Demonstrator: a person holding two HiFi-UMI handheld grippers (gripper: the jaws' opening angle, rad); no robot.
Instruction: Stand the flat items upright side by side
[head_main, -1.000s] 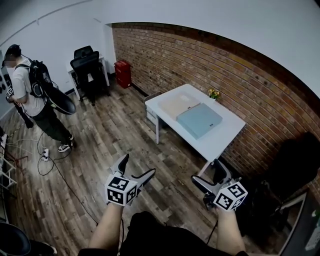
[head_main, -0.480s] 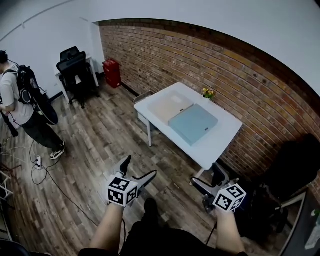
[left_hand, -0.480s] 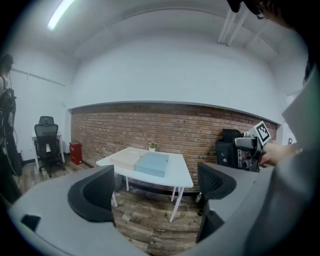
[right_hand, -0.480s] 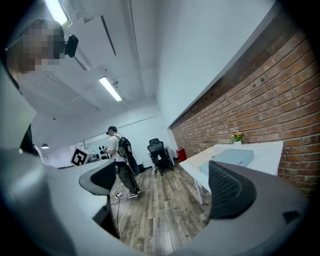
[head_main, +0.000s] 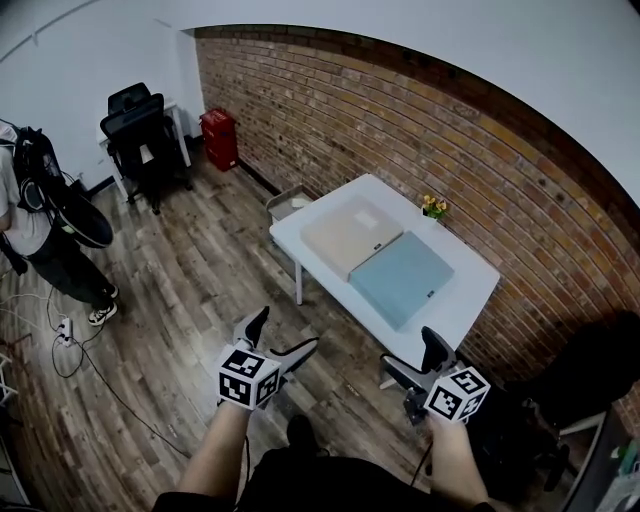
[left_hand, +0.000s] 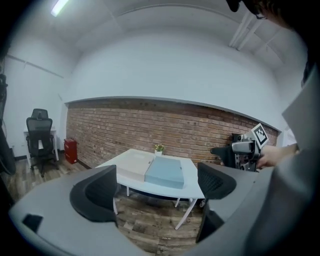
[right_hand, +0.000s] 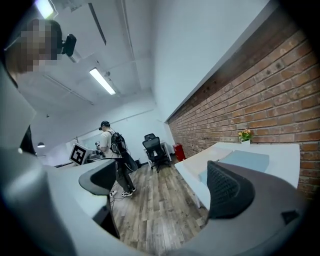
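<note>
Items: beige flat item (head_main: 345, 235) and blue flat item (head_main: 402, 277) lie flat on the white table (head_main: 470, 295), long sides touching, neither one upright.
Left gripper (head_main: 283, 332): held over the floor well short of the table, jaws wide apart, nothing between them.
Right gripper (head_main: 410, 352): off the table's near corner, jaws likewise spread and empty.
Step, as judged: closing on the table to reach an item.
Doing it well: come in low at a free outer edge, pinch the thin side squarely, tip it up slowly and let the other gripper brace it against toppling.
Hazard: flower pot (head_main: 433, 207) stands at the table's wall side.
Writing: none readable; each item's small dark mark is too small to make out, and the cubes bear only square patterns.
</note>
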